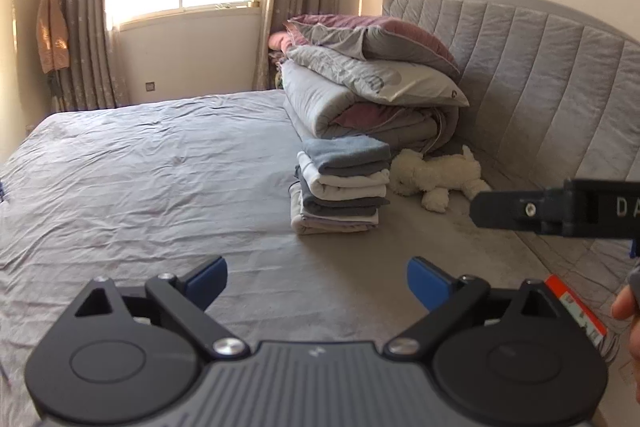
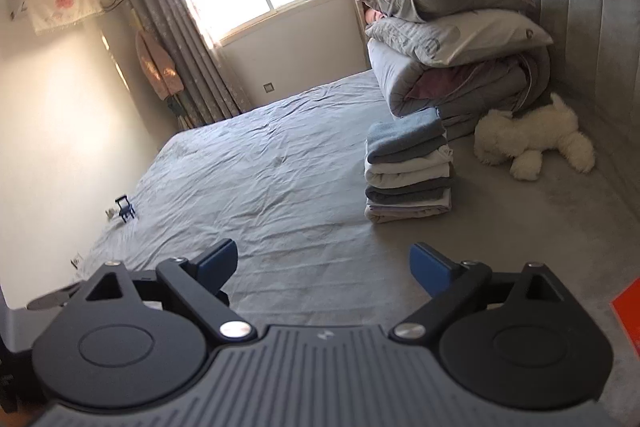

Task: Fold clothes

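A neat stack of folded clothes (image 1: 342, 185), blue-grey on top with white and grey layers below, stands on the grey bed sheet (image 1: 140, 167) near the bedding pile; it also shows in the right wrist view (image 2: 408, 167). My left gripper (image 1: 318, 281) is open and empty, held above the sheet in front of the stack. My right gripper (image 2: 324, 269) is open and empty too, above the sheet short of the stack. Part of the right gripper's black body (image 1: 560, 213) juts in from the right in the left wrist view.
A pile of folded quilts and pillows (image 1: 368, 79) leans on the padded headboard (image 1: 560, 75). A white plush toy (image 1: 436, 177) lies beside the stack. An orange-red packet (image 1: 576, 307) lies at the right. A small black object (image 2: 125, 209) sits at the bed's left edge.
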Tool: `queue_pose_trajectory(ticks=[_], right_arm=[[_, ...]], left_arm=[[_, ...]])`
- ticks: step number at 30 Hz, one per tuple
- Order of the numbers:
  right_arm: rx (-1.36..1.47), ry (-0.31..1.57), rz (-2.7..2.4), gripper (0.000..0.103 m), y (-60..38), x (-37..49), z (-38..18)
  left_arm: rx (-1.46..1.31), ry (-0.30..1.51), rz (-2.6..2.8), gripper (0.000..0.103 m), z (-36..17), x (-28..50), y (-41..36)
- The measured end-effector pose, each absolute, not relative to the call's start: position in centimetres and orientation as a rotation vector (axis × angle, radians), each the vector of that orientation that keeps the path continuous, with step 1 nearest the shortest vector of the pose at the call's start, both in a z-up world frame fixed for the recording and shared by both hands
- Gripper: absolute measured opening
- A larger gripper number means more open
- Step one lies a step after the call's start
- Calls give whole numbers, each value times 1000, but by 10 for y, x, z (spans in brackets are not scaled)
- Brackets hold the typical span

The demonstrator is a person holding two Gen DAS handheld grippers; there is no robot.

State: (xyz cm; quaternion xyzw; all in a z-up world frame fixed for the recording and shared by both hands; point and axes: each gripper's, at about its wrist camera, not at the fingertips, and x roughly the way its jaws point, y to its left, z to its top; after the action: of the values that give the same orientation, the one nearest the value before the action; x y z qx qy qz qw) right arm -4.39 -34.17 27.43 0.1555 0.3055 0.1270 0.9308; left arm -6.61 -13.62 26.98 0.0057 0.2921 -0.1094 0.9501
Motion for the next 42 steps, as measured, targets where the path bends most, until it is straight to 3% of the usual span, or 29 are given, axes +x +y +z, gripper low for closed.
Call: queue_pose_trajectory(ticks=[14, 24, 32, 42], right_arm=[[175, 581, 328, 100, -315, -131, 338], [96, 554, 314, 103, -307, -149, 353], [117, 542, 303, 103, -309, -130, 323], [74, 491, 227, 103, -312, -82, 240]], left_arm=[[-17, 543, -203, 99, 331, -161, -122], [-33, 577, -175, 102, 340, -167, -118], [5, 546, -125, 102, 307, -145, -122], [69, 529, -35, 102, 223, -77, -124]])
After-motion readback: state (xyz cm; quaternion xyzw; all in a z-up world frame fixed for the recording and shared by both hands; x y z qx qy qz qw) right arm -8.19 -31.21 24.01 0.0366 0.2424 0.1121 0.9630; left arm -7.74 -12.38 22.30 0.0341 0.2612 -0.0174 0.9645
